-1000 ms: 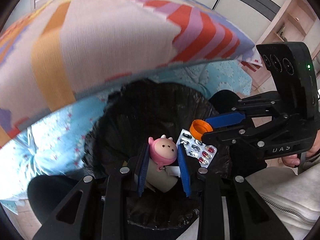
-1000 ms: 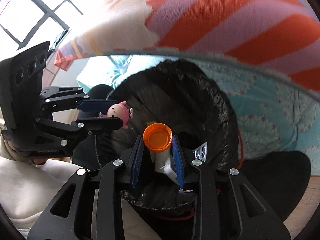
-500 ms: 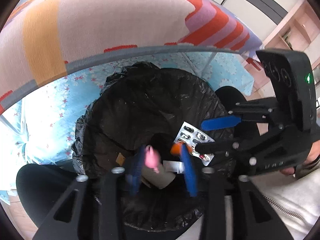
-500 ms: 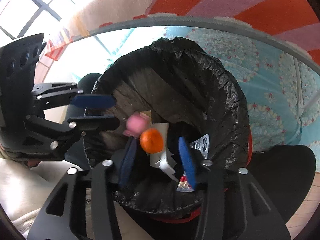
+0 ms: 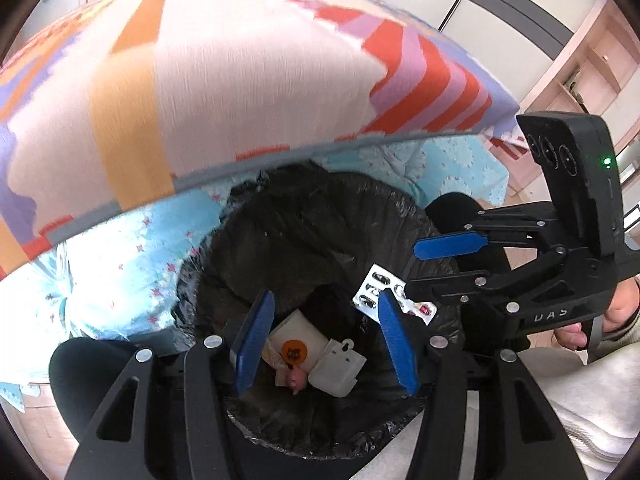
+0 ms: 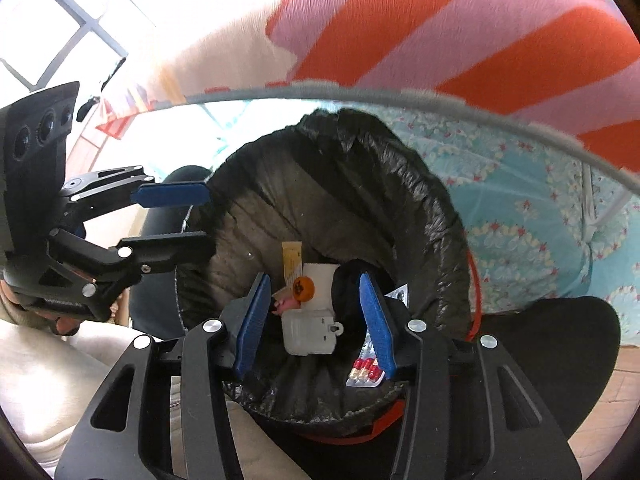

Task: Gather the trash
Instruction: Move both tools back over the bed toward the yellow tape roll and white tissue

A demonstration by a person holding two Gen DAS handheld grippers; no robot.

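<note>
Both grippers hang over the round bin lined with a black plastic bag, which stands just beside the bed with the striped orange, red and lilac cover. The left gripper has its blue jaws apart with nothing between them, and the right gripper is released and empty too.

The trash lies at the bottom of the bag: a small orange bottle cap, a small pink toy figure touching it, a white plastic case and a silver blister sheet with red capsules leaning on the bag wall.

I judge the drop is made. To finish well, lift both hands straight up so that no finger catches the loose bag rim.

The pink figure is half hidden under the white case. The bag bottom is dark, so anything more there is hard to see. A beige paper piece cannot be identified.
</note>
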